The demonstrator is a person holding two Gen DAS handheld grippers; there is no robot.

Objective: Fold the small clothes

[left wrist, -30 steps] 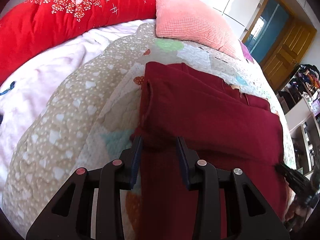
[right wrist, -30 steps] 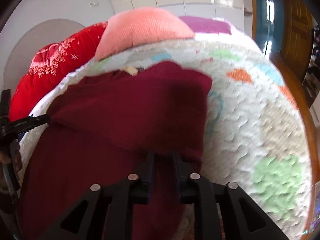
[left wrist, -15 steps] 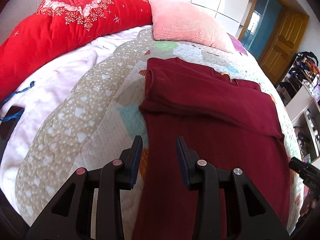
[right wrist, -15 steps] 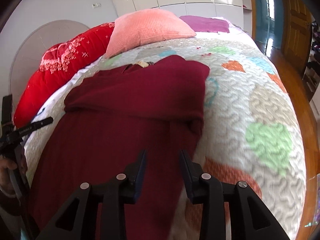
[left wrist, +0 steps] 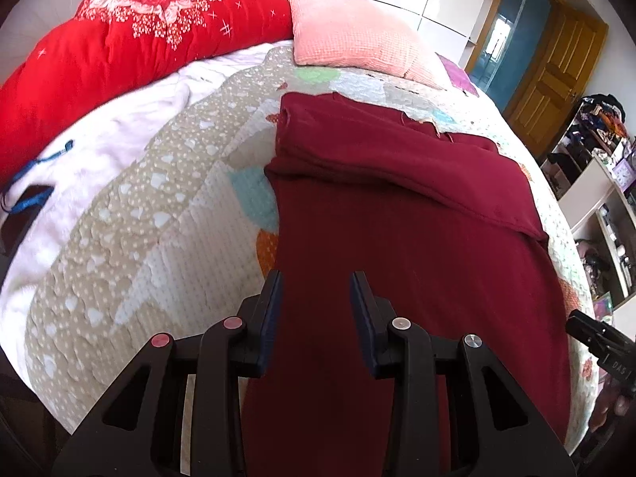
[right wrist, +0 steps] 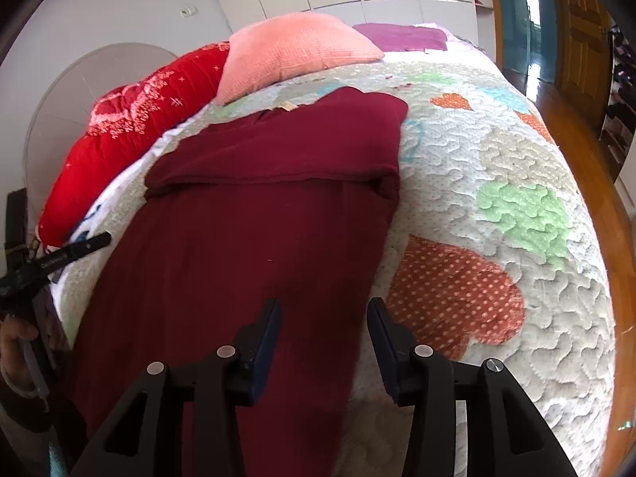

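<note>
Maroon garment [left wrist: 417,238] is spread flat on the patchwork quilt [left wrist: 159,214], filling the centre of both views, long axis running from bottom of frame toward the pink pillow [left wrist: 353,35] at top. A folded-over band [right wrist: 286,151] is seen across its far end. Left gripper [left wrist: 316,306] is positioned over the garment's left edge, lower centre of frame, jaws wide apart, nothing held. Right gripper [right wrist: 324,332] is positioned over the right edge, jaws likewise wide, empty. Both are about equally near the hem end; contact with cloth cannot be told. Next fold is judged to need both near corners pinched.
</note>
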